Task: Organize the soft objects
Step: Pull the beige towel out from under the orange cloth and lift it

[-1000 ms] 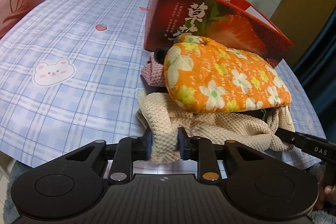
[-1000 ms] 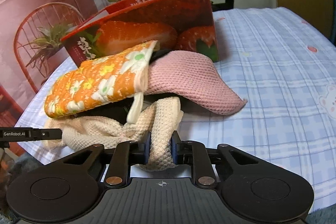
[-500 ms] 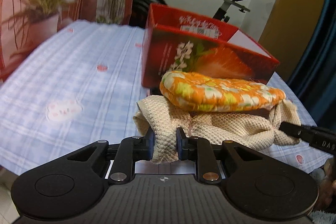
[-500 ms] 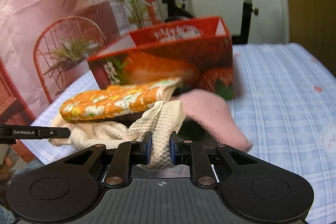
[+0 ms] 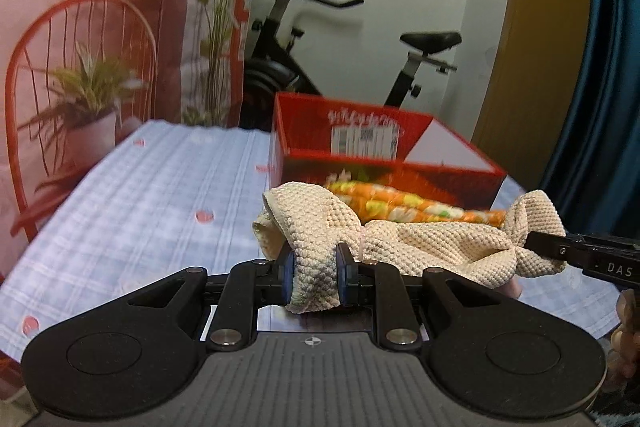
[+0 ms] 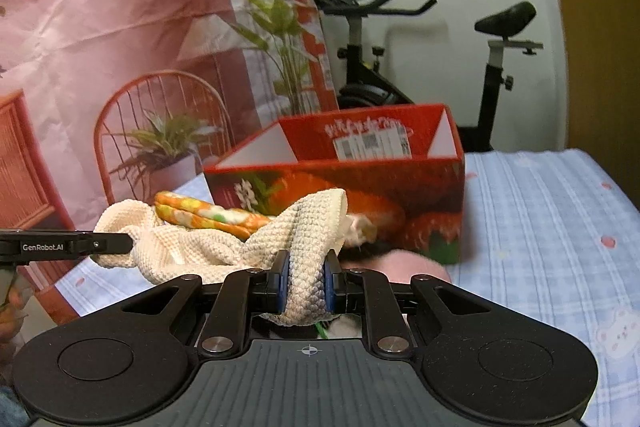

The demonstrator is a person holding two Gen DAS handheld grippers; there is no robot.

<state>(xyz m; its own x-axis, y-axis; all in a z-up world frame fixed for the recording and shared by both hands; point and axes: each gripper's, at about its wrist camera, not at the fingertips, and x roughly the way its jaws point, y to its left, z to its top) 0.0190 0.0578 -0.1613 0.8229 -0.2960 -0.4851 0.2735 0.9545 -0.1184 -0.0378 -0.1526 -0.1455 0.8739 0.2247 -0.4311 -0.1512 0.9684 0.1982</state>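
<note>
Both grippers are rising since a second ago, lifting the cream waffle-knit cloth (image 5: pixel 420 247) before the red strawberry-printed cardboard box (image 5: pixel 384 155). Left gripper (image 5: pixel 314 277) and right gripper (image 6: pixel 305 285) are each clamping a cloth corner, the orange floral quilted mitt (image 5: pixel 400 209) riding on top.

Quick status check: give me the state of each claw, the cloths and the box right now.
Left claw: shut on beige cloth.
Right claw: shut on beige cloth.
Beige cloth: pinched at both ends, slack between.
Orange floral mitt: lying on the beige cloth.
Pink cloth: on the table, not gripped.
Red box: open-topped, upright.
</note>
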